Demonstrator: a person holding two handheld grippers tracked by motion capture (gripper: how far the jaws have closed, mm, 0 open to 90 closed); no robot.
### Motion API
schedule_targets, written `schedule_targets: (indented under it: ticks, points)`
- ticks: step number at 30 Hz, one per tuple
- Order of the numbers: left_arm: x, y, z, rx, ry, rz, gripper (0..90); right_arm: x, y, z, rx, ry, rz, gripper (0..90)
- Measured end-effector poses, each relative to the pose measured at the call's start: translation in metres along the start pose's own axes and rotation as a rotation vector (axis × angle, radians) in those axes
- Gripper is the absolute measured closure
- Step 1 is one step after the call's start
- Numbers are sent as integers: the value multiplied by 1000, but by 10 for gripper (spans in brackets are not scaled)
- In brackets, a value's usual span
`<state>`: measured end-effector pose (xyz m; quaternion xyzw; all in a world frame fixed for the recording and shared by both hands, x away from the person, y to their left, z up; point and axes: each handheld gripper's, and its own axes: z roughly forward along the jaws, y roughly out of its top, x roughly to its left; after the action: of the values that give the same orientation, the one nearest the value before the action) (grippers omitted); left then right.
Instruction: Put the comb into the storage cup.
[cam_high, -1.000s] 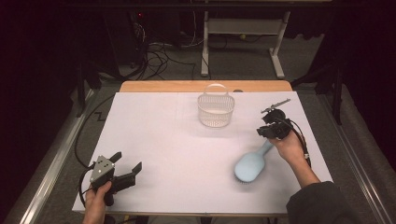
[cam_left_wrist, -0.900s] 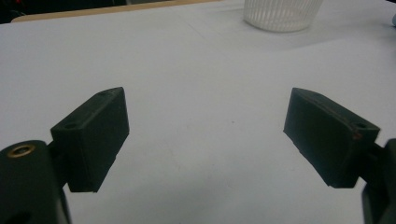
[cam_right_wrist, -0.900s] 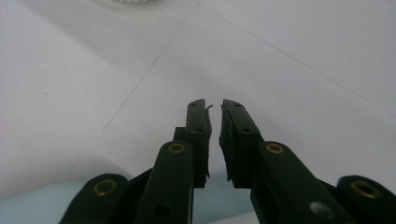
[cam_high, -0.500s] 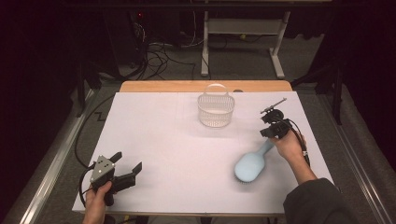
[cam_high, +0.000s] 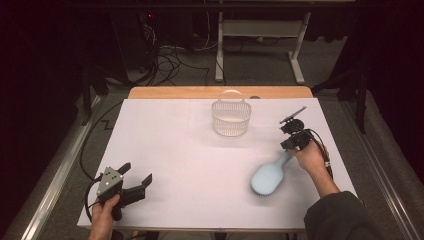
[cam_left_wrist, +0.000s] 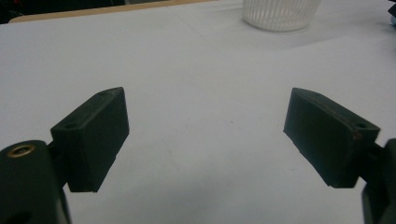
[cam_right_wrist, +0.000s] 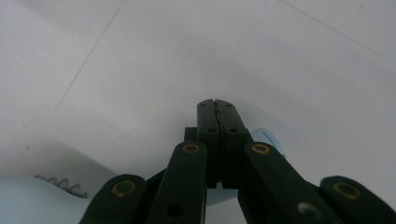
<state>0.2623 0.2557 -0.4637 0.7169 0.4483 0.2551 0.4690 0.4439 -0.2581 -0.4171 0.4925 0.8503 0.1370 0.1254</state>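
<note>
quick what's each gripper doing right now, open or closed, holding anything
Left gripper: open, holding nothing.
Right gripper: closed over the blue hairbrush handle; whether it actually grips it cannot be told.

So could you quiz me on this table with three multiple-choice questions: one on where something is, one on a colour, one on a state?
1. Where is the basket?
A. far middle of the table
B. near left corner
C. in a hand

2. What colour is the brush?
A. red
B. light blue
C. green

3. How do the left gripper jaws stand?
A. shut
B. clamped on the basket
C. wide apart

Answers: 1 A, it stands by the far edge. 2 B, its back is pale blue. 3 C, bare table shows between them.
</note>
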Motion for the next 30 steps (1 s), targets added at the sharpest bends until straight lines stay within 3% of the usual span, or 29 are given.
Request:
schedule_targets:
  ticks: [20,30]
  points:
    - [-1,0,0,3,1,4,150,-4,-24,-5,8,25,20,900]
    - [-1,0,1,2,5,-4,150,0,-35,-6,17,38,0,900]
